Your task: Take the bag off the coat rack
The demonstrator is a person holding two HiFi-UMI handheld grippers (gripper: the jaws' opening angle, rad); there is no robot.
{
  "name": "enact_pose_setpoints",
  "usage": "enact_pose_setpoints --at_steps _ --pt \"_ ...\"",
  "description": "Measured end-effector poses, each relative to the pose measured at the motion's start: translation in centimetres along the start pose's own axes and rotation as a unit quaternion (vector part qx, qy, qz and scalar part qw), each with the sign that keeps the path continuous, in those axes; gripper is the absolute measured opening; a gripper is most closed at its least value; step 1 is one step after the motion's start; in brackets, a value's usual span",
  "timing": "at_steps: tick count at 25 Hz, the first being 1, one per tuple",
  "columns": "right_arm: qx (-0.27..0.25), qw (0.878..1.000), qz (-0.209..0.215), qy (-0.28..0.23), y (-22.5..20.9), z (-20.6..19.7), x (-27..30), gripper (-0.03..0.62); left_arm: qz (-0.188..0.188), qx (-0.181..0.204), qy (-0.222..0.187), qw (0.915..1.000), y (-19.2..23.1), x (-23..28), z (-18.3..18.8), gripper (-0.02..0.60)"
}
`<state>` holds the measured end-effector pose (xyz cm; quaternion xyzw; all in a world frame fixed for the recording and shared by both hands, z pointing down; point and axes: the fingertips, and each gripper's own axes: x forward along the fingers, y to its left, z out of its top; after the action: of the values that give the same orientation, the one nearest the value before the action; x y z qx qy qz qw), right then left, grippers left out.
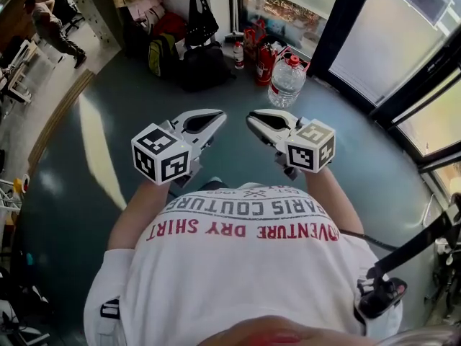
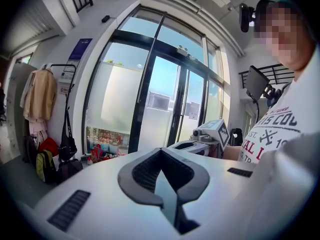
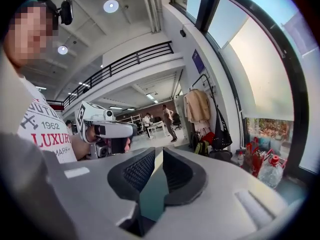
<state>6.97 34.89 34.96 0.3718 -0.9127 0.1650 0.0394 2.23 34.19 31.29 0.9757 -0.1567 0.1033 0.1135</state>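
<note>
Head view, nearest item first: the person's white printed shirt [image 1: 238,265] fills the lower frame, and both forearms extend forward above a dark grey floor [image 1: 108,121]. The left hand-held gripper [image 1: 218,116] and the right hand-held gripper [image 1: 252,118] are held side by side at the same height. Their tips point away from the body and angle toward each other, and neither touches any object. In the left gripper view, that unit's jaws are pressed together at the tips with nothing between them. In the right gripper view, that unit's jaws stand parted by a narrow slit, also with nothing between them. Beyond the tips, a clear water bottle [image 1: 287,81] with a red cap stands on the floor beside the glass doors [image 2: 165,99], next to a cluster of red containers [image 1: 263,58]. Farther back, a black holdall [image 1: 204,65] and a yellow-green backpack [image 1: 160,53] rest on the floor at the base of the wall. Above them the bag [image 1: 200,20], black with long straps, hangs from the coat rack [image 2: 62,65], well apart from both hand-held grippers. A beige coat [image 2: 40,96] hangs on the same rack beside the bag. Farthest away, another person [image 1: 50,24] stands in the open room behind.
</note>
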Motion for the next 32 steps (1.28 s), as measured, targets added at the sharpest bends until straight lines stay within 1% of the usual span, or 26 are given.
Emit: enact_pose_setpoints --at_steps 2,4,6,7,9,11,14,16,20,23,25,27,30,32 --pt "0.010 1.000 0.001 -0.004 -2.0 0.5 1.8 0.021 0.000 -0.005 -0.001 1.0000 2.7 0.9 0.0 0.003" --pt "0.041 0.999 -0.010 -0.027 -4.9 1.3 3.6 0.020 -0.001 -0.013 -0.001 0.9999 5.8 1.7 -0.3 0.003" --pt "0.078 0.996 -0.014 -0.047 -7.2 1.7 4.8 0.007 0.001 -0.021 -0.001 0.9998 8.0 2.2 -0.7 0.003" --pt "0.091 0.995 -0.012 -0.048 -7.8 1.5 5.2 0.003 0.002 -0.024 -0.001 0.9997 8.7 2.4 -1.0 0.003" --pt "0.099 0.994 -0.010 -0.041 -8.8 0.8 6.2 0.003 0.004 -0.030 -0.001 0.9995 10.1 2.9 -1.7 0.003" --pt "0.102 0.994 -0.006 -0.027 -10.8 0.5 8.8 0.005 0.003 -0.037 0.001 0.9993 13.3 3.9 -2.0 0.003" --pt "0.105 0.994 -0.002 -0.005 -16.7 1.0 15.6 0.005 -0.001 -0.048 0.008 0.9988 21.8 6.6 -1.7 0.003" --pt "0.092 0.996 -0.005 0.008 -20.9 2.2 20.5 0.004 0.000 -0.052 0.010 0.9986 28.2 8.4 -0.8 0.003" --pt "0.073 0.997 -0.012 0.028 -28.3 5.6 30.6 0.005 0.004 -0.063 0.005 0.9980 41.2 10.8 1.8 0.003" --pt "0.063 0.997 -0.007 0.037 -32.1 9.0 37.3 0.003 0.006 -0.061 0.005 0.9981 49.6 12.2 3.7 0.003" --pt "0.050 0.998 -0.011 0.044 -33.9 11.2 40.5 0.003 0.008 -0.061 0.001 0.9981 53.9 12.8 5.3 0.003" --pt "0.042 0.998 -0.018 0.053 -35.5 12.8 42.8 0.003 0.008 -0.069 -0.009 0.9976 57.0 13.1 6.6 0.003" --pt "0.043 0.997 -0.023 0.062 -37.7 13.6 45.0 0.003 0.010 -0.082 -0.014 0.9965 60.4 13.2 7.2 0.003" --pt "0.039 0.997 -0.024 0.062 -39.0 14.3 46.2 0.003 0.016 -0.083 -0.016 0.9963 62.1 13.3 7.3 0.003"
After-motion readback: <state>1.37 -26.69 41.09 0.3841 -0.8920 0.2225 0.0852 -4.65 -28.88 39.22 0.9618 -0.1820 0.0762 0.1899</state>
